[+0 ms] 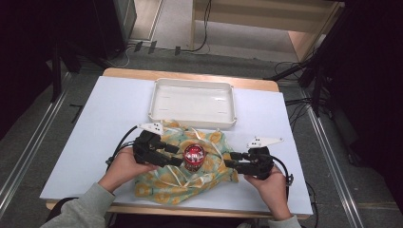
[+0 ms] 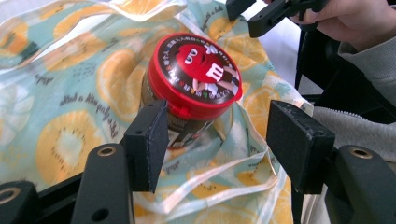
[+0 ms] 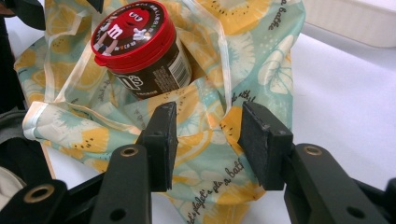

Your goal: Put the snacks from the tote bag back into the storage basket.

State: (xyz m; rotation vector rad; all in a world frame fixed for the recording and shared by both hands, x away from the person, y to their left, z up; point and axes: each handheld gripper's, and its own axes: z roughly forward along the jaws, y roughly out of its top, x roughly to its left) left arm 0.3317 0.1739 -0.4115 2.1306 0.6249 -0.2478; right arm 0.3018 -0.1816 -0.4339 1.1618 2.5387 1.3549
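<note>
- The round brown candy jar with a red printed lid [image 1: 194, 157] stands upright in the mouth of a teal drawstring cloth bag printed with orange slices [image 1: 161, 183]. Its long axis is vertical, and the cloth is gathered around its lower half.
- The bag lies toward the near edge of the white-covered bench [image 1: 95, 142], about midway between its left and right edges.
- The left gripper [image 2: 219, 140] comes at the jar from the left. Its jaws are released, with one pad just beside the jar's wall under the lid rim and the other standing apart over the cloth; nothing is pinched.
- The right gripper [image 3: 208, 140] comes from the right. Its jaws are also released and straddle a fold of the bag's rim without pressing it, with the jar beyond them.
- The left jaws seem nearer the jar, so they look better placed to grasp it.
- A shallow white plastic tray [image 1: 192, 83] sits just beyond the bag, toward the far edge.
</note>
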